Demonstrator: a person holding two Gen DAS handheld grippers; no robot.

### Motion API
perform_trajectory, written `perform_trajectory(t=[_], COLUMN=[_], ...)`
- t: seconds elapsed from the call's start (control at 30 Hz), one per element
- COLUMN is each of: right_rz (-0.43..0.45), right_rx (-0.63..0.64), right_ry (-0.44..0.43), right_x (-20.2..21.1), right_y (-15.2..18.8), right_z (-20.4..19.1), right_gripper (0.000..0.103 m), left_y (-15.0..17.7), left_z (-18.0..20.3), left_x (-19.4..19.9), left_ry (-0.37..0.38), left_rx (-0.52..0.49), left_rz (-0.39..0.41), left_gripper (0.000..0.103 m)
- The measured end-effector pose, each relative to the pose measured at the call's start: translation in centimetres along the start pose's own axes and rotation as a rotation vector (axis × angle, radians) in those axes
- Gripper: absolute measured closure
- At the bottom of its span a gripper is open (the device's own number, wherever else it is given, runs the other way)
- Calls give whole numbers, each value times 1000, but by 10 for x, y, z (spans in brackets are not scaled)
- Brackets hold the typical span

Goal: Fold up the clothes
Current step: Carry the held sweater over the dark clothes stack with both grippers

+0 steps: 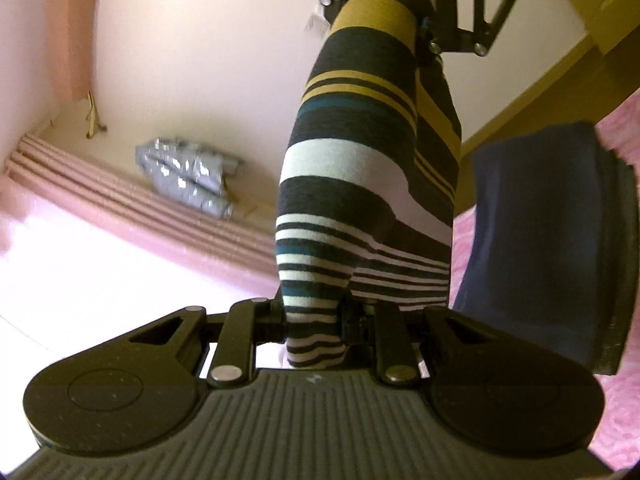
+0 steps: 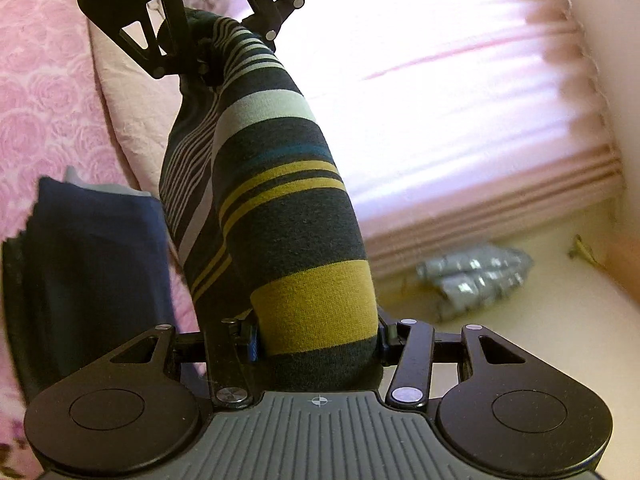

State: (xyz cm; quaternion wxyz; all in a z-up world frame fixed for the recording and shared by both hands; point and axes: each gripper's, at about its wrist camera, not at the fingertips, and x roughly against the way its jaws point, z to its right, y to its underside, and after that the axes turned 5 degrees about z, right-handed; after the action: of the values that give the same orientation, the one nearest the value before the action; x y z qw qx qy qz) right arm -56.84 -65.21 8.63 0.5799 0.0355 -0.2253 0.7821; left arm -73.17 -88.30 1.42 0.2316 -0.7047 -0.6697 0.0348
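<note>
A striped garment (image 1: 360,168) in dark grey, yellow, white and teal hangs stretched in the air between my two grippers. My left gripper (image 1: 314,322) is shut on its white-striped end. My right gripper (image 2: 316,338) is shut on its yellow-banded end (image 2: 316,300). Each gripper shows at the top of the other's view, the right one in the left wrist view (image 1: 424,20) and the left one in the right wrist view (image 2: 200,52). A folded dark blue garment (image 1: 532,232) lies on the pink bedspread (image 1: 624,136); it also shows in the right wrist view (image 2: 100,272).
A pink rose-patterned bedspread (image 2: 44,100) with a pale pillow (image 2: 136,120) is on one side. Pink curtains (image 2: 480,200) hang over a bright window. A silver plastic bag (image 1: 184,176) lies on the cream floor, also in the right wrist view (image 2: 472,276).
</note>
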Motion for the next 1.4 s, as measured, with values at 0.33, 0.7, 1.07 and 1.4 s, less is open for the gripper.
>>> perform_trajectory(t=[0.33,0.7,1.07,1.4], right_rz=[51,-7,-28,-21], right_rx=[44,-32,-222,35], right_ry=[-152,-194,-78,-199], right_x=[-62,-44,-75,-92], right_y=[100,132,91,102], right_z=[-89,-145,-94,-123], right_gripper=[54,52,54,53], left_y=[35,49,49,68], left_z=[146,183,120,186], left_x=[-83,-75,-106,-101], left_ry=[141,170,1,151], left_rx=[-25,-31,-126,-92], left_rz=[-148,-160,-74,-102], left_gripper=[83,84,85,85])
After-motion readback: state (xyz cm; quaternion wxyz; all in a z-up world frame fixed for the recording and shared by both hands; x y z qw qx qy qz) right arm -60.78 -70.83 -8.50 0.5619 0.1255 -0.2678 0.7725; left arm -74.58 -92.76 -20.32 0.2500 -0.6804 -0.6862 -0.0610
